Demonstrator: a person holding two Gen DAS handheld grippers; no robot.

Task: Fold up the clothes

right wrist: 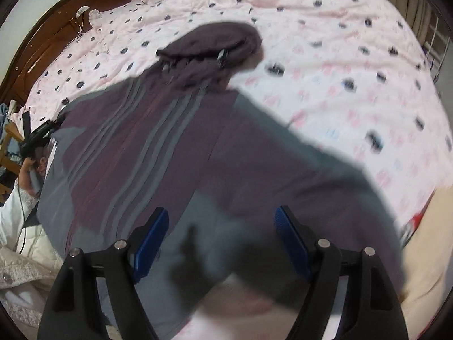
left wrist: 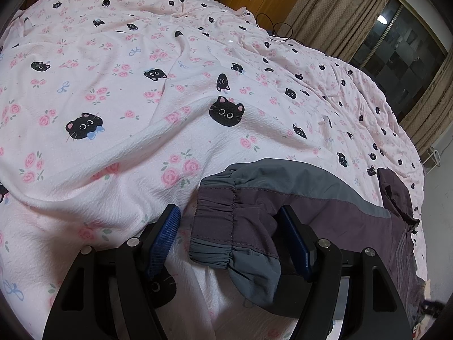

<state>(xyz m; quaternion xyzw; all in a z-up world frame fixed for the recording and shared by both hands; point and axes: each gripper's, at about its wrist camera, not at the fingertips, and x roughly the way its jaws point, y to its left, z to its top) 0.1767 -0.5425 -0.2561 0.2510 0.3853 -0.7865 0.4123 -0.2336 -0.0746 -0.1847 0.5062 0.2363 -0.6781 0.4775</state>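
Note:
A purple and grey hooded jacket (right wrist: 158,153) lies spread on the pink cat-print bedspread (right wrist: 325,65), its hood (right wrist: 215,42) towards the far side. In the left wrist view its elastic sleeve cuff (left wrist: 215,221) rests between the fingers of my left gripper (left wrist: 228,211). That gripper is open: the left pad (left wrist: 165,238) stands clear of the cloth with bedspread (left wrist: 119,107) showing in the gap. My right gripper (right wrist: 222,214) hovers open over the jacket's lower part. This view is blurred by motion, and nothing is pinched between its blue pads (right wrist: 151,243).
A dark wooden headboard (right wrist: 51,42) runs along the far left. Brown curtains (left wrist: 337,11) and a dark window (left wrist: 402,48) stand beyond the bed. A black cable (left wrist: 276,27) lies on the bedspread. A person's hand (right wrist: 31,158) and white sleeve (right wrist: 12,212) show at the left edge.

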